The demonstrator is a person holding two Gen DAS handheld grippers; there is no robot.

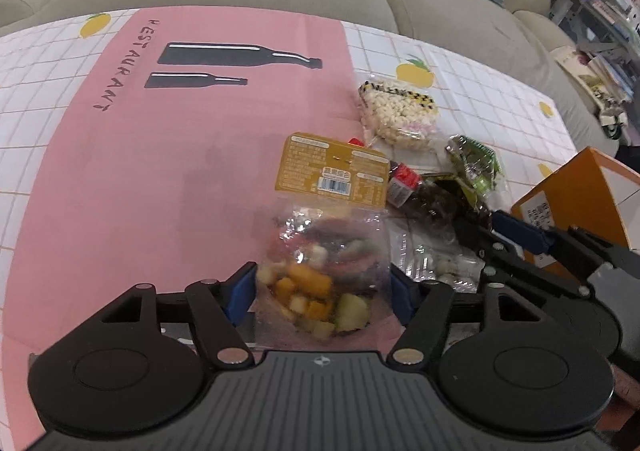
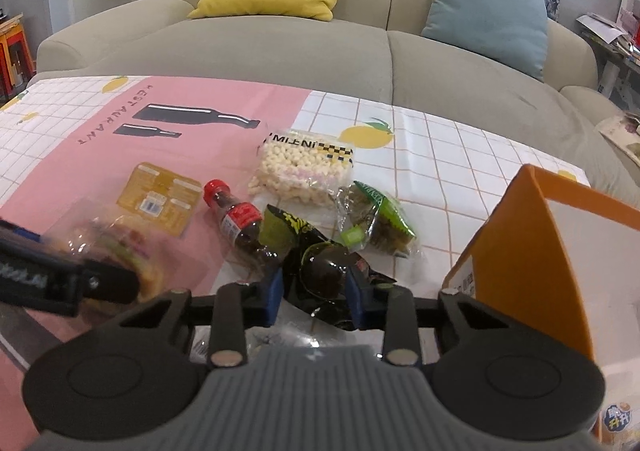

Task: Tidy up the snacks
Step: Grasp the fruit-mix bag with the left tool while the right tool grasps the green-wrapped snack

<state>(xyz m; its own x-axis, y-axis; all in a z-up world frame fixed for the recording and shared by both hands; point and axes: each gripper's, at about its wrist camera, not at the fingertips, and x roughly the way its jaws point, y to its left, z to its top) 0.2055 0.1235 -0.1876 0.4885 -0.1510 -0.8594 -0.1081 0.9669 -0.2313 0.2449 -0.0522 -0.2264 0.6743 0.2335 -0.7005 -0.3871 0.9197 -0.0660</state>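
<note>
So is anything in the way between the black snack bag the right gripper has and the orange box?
Nothing visible. The right gripper pinches the black snack bag, and the orange box stands open just to its right, with only bare tablecloth between them.

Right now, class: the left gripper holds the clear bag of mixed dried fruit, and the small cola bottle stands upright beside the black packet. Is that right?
Not quite. The cola bottle lies on its side, as the right wrist view shows. The left gripper does hold the fruit bag.
</note>
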